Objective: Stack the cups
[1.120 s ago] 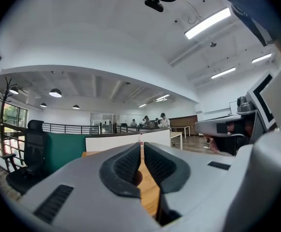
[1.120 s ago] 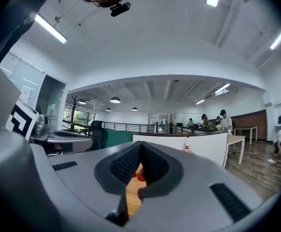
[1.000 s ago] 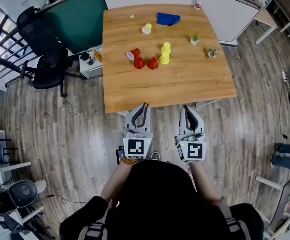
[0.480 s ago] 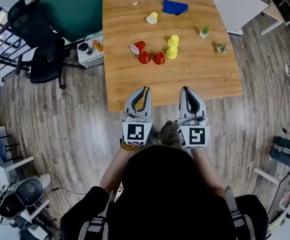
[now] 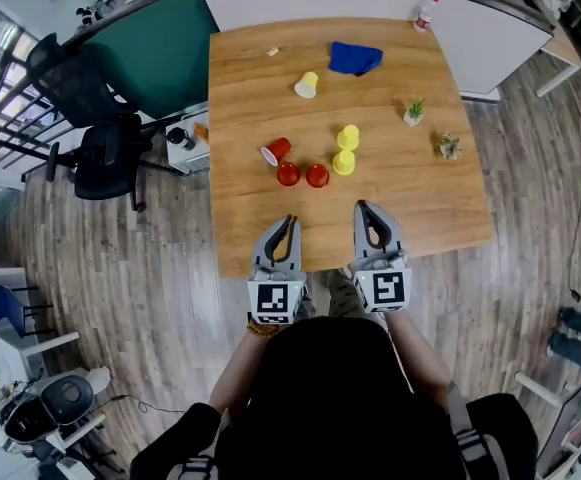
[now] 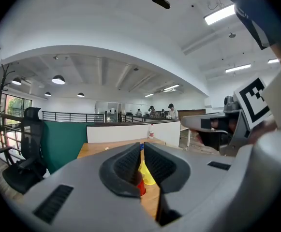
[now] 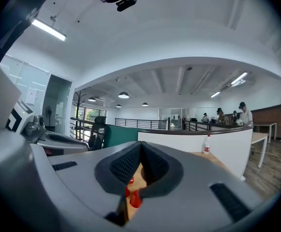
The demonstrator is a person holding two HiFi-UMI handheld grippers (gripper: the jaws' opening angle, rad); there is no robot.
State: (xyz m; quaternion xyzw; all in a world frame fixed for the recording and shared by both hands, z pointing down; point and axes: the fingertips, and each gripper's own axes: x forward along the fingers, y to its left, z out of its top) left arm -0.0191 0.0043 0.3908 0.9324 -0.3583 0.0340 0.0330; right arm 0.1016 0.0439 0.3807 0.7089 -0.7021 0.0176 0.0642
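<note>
**Approach stage of cup stacking.** The left hand-held gripper [image 5: 287,224] and the right hand-held gripper [image 5: 363,212] are side by side over the near edge of the worktop [image 5: 420,208]. Both are clenched, jaws together, with nothing between them.

No cup is held, and all the cups stand well apart from both grippers, toward the middle of the worktop:
- The first inverted red cup [image 5: 288,174] stands just beside the second inverted red cup [image 5: 317,176].
- The tipped red cup [image 5: 276,151] lies on its side behind them.
- To their right, the yellow pair [image 5: 344,161] touch each other; whether they are nested cannot be told.
- The lone yellow cup [image 5: 306,85] lies on its side farther back, near the blue cloth [image 5: 355,58].

The step in hand appears to be the reach, with no stacking yet begun among the red cups. The next move probably calls for one gripper to open before it reaches a cup, then close on the cup's wall. The inverted red cups are the nearest candidates.
</note>
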